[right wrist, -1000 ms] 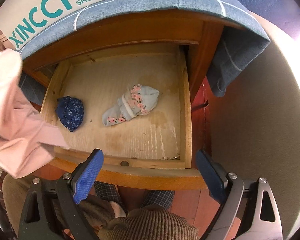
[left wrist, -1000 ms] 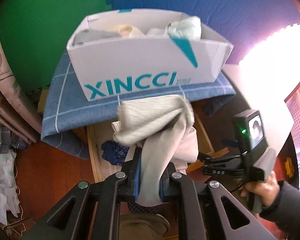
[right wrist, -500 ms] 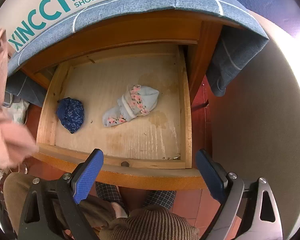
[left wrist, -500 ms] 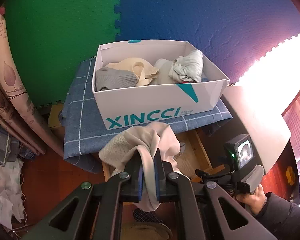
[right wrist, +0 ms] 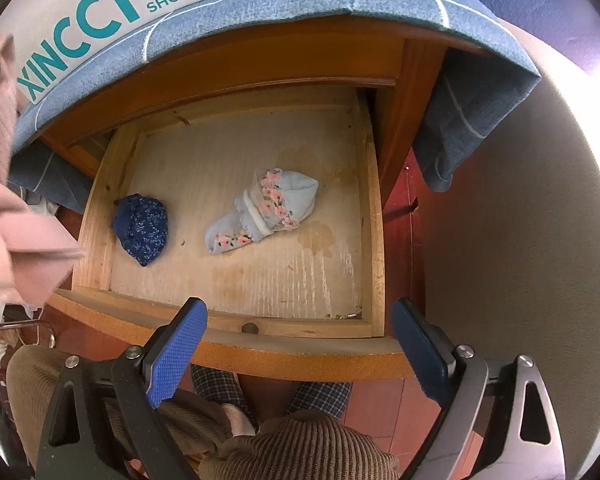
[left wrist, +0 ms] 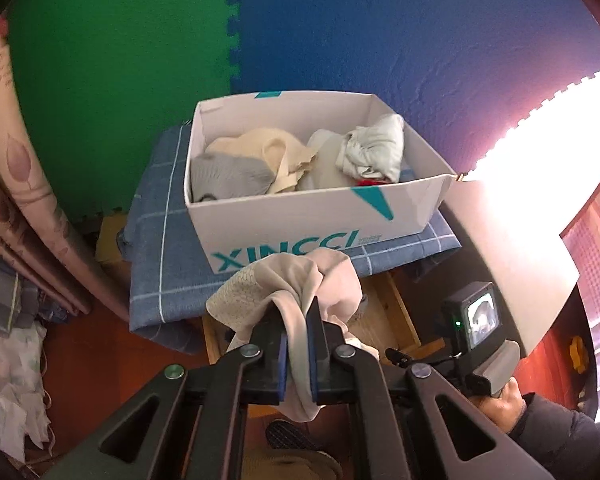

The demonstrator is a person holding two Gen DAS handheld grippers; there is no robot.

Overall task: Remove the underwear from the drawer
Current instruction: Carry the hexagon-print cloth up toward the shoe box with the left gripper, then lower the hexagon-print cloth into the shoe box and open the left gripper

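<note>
Wall mats point(left wrist: 340, 40): green and blue foam panels stood behind the shoebox; right edge lost in window glare.
Nightstand cloth point(left wrist: 160, 264): blue checked, lay under the shoebox; its front hem overhung the drawer opening.
Drawer point(right wrist: 374, 240): pulled open below the shoebox; back part sat in shadow under the nightstand top, rear wall hard to make out.
Shoebox point(left wrist: 300, 216): white, "XINCCI" print, open top, on the cloth above the drawer; lettering partly covered by the held garment in the left view.
Shoebox contents point(left wrist: 260, 160): grey, cream and pale green garments bunched together; a red scrap near the front wall, too small to identify.
Beige underwear point(left wrist: 300, 280): out of the drawer, held up in front of the shoebox's front wall, below its rim; lower end trailed down between the pads.
Floral underwear point(right wrist: 264, 212): pale blue with pink trim, in the drawer, near mid floor.
Navy underwear point(right wrist: 142, 228): dotted, bunched, in the drawer against its left wall.
Left gripper point(left wrist: 298, 354): pads clamped tight on the beige underwear, only cloth between them.
Right gripper point(right wrist: 296, 344): pads spread wide, nothing held, hovered over the drawer's front edge.
</note>
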